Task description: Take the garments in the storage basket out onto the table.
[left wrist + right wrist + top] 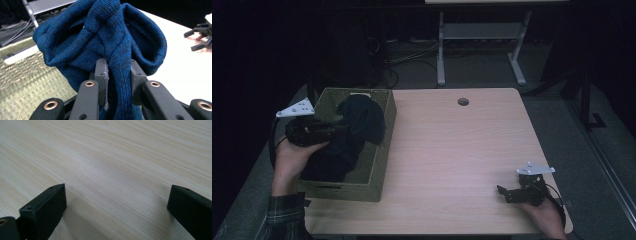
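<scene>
One fold of the dark blue knitted garment (105, 45) is clamped in your left claw (118, 75) above the woven olive basket (382, 165) at the bench's left edge; lift straight up until the fabric clears the rim. Your right claw (512, 192) rests with jaws apart near the right front corner.

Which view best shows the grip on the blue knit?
The left gripper view: the left gripper pinches a fold of the blue knit between its jaws. In the high view the knit looks dark above the basket. The right gripper view shows bare table.
</scene>
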